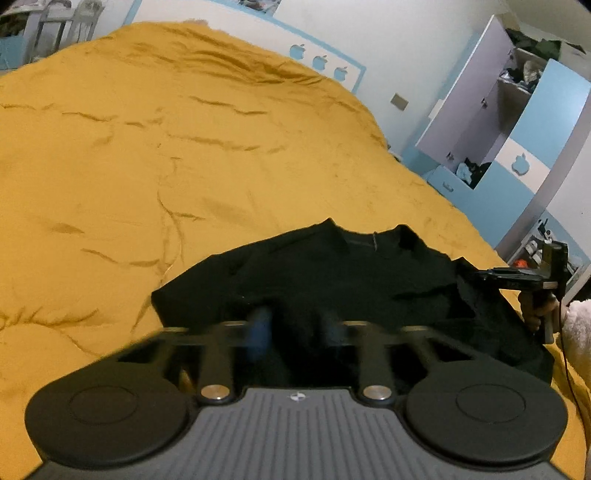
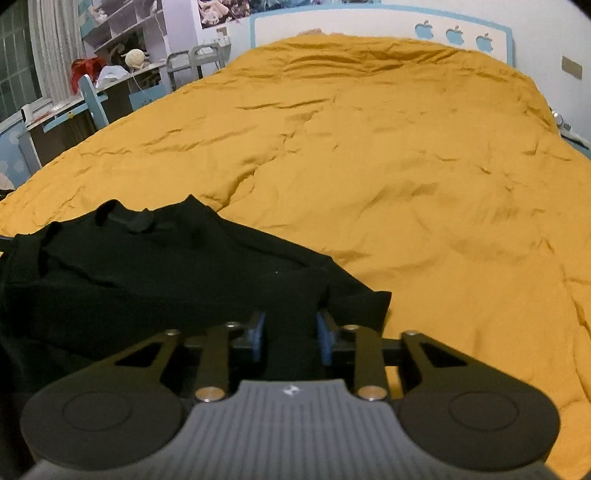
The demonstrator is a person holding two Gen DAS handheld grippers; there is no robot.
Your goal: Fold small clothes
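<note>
While the black garment (image 1: 332, 273) lies spread on the mustard-yellow bedcover (image 1: 147, 166), both tools sit at its near edge. Garment is small and dark, neck opening toward the headboard (image 2: 369, 26), one sleeve or side flap reaching out to the left in the left wrist view. Fabric is rumpled, with a fold ridge running across the chest.

Left tool (image 1: 295, 332): blurred in its own view. Blue pads stand a little apart in the picture with black cloth bunched between them; the smear hides any contact, but the jaws read as closed down on that bunch of the garment's near hem.

Right tool (image 2: 291, 339): sharper view. Blue pads (image 2: 258, 338) stand either side of a raised pleat of black cloth, narrow gap, cloth filling it and pulled up into a peak between them. Pads appear to press on the pleat. This grip is close to the garment's right-hand corner, which lies just beyond the tool on the bedcover.

From the left wrist view the right tool shows at the far right edge of the garment, held by a hand (image 1: 541, 314) with a white fluffy sleeve (image 1: 580, 332).

Background: wardrobe (image 1: 517, 122) with open doors to the right, desk and shelves (image 2: 110, 55) to the left of the bed.
</note>
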